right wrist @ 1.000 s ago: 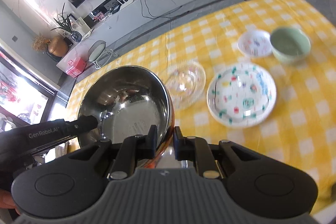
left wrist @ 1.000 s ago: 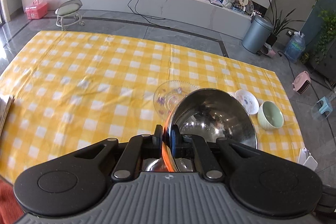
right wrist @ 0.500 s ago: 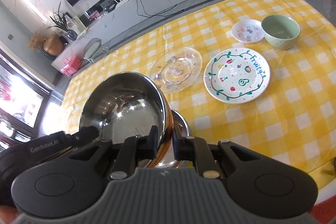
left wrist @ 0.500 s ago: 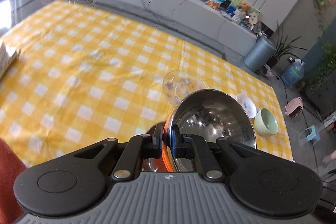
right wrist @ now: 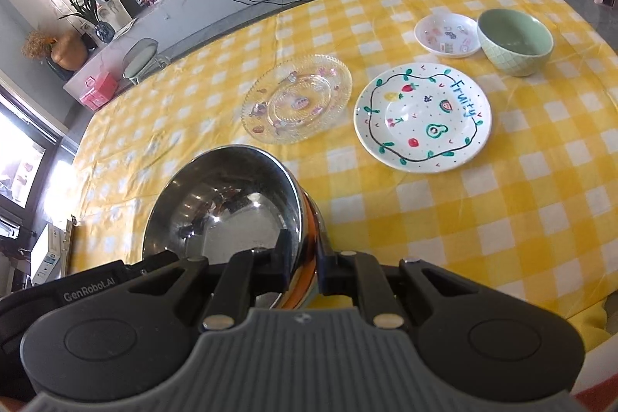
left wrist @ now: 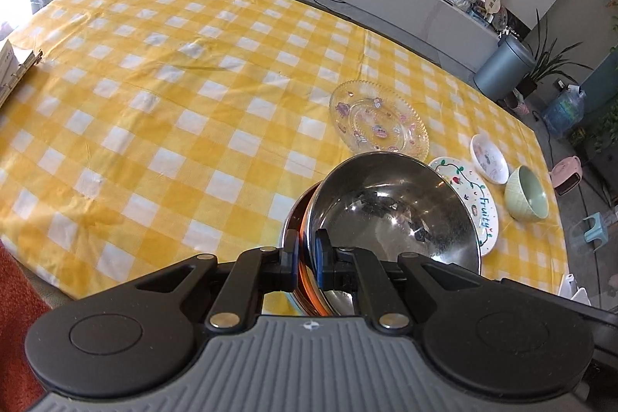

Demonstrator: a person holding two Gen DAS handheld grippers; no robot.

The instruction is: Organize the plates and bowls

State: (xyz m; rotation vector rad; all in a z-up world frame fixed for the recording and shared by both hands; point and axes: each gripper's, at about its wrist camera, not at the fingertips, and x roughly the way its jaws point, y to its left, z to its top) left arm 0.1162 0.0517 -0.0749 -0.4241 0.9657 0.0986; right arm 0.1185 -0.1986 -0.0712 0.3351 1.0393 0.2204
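Left gripper (left wrist: pixel 307 257) clamped on steel bowl (left wrist: pixel 394 207) rim, left side; its housing reads "GenRobot.AI" in right wrist view. Right gripper (right wrist: pixel 307 259) clamped on opposite rim. Bowl tilted, low over near edge of yellow check cloth (right wrist: pixel 502 211). Beyond, left to right: glass plate (right wrist: pixel 297 99), white plate (right wrist: pixel 423 116) lettered "Fruity", small saucer (right wrist: pixel 448 35), green bowl (right wrist: pixel 515 41).
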